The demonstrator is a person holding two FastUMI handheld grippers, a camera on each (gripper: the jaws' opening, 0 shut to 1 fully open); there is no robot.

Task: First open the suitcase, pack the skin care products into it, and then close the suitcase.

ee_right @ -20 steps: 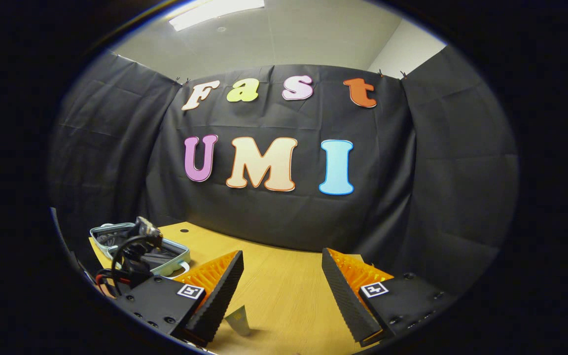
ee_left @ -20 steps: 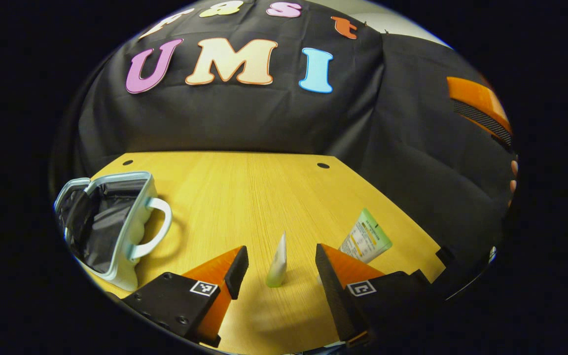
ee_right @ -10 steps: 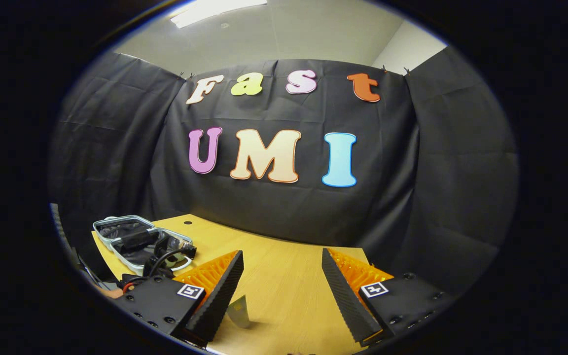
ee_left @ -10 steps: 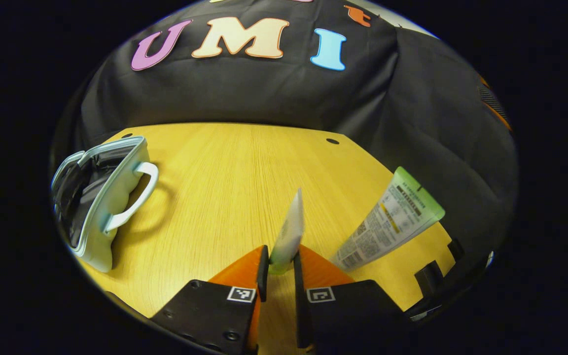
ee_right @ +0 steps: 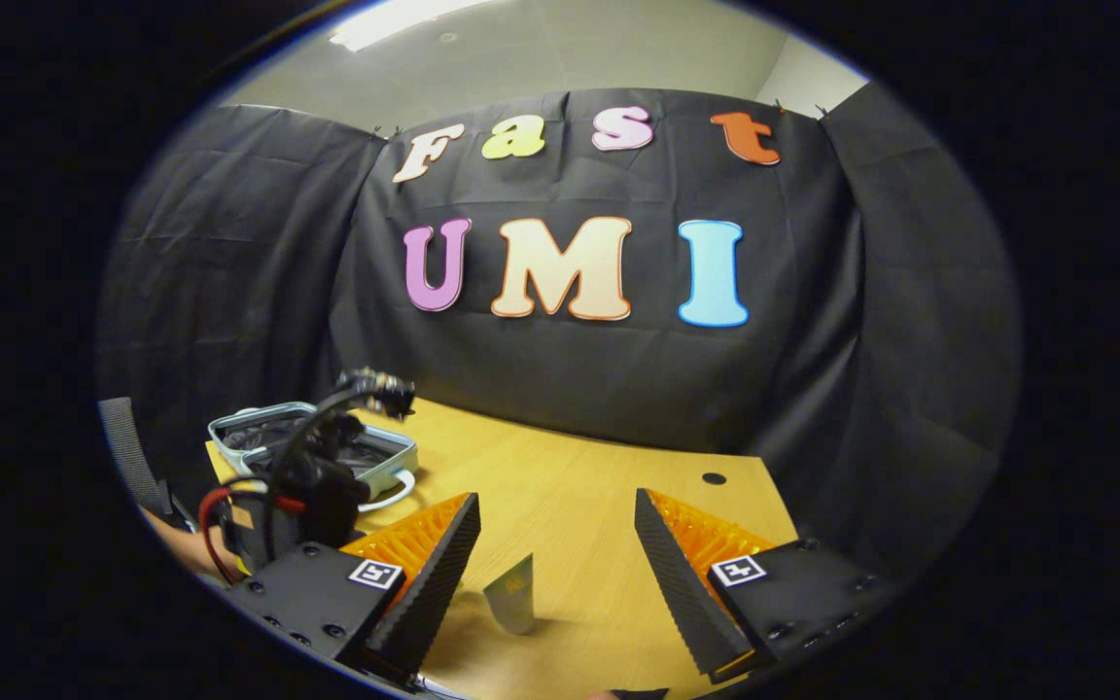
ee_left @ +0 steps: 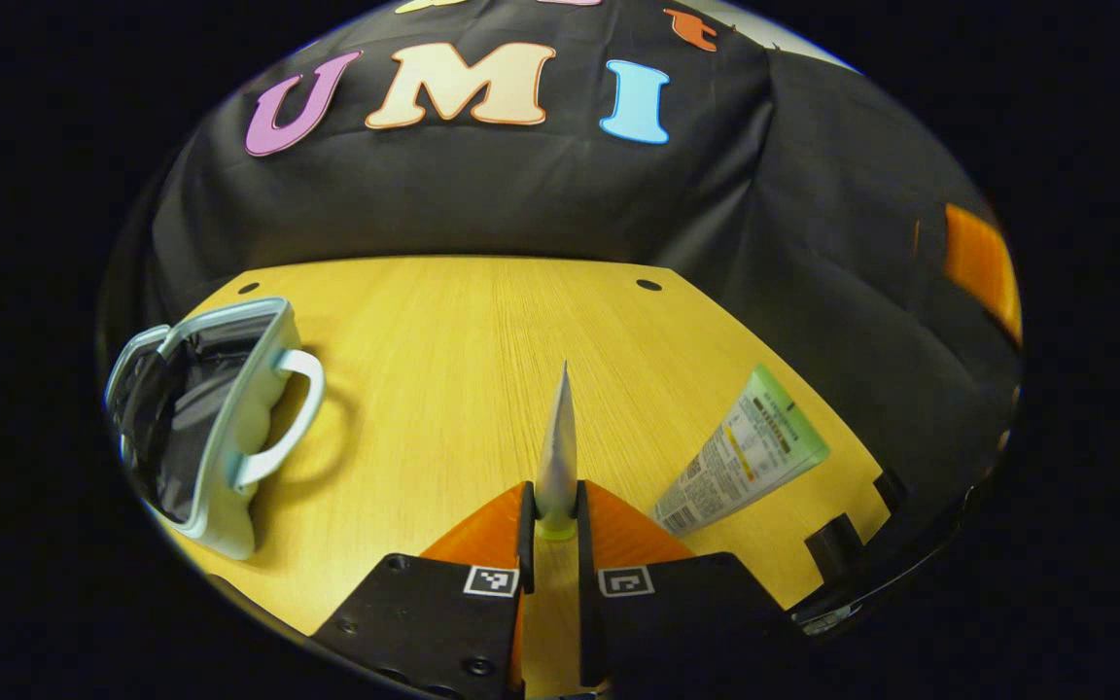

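A: Where's the slim tube (ee_left: 558,442)?
B: Pinched near its cap end between both fingers of the left gripper (ee_left: 553,520), crimped tip pointing at the table's far edge.
A: And the green tube (ee_left: 743,453)?
B: Lying flat by the table's (ee_left: 463,331) right edge, just beside that gripper.
A: The suitcase (ee_left: 200,408)?
B: Open at the left edge, dark lining showing, handle facing the middle.
A: The right gripper (ee_right: 555,574)?
B: Spread wide, holding nothing, above the table with a tube (ee_right: 513,605) standing between its fingers.
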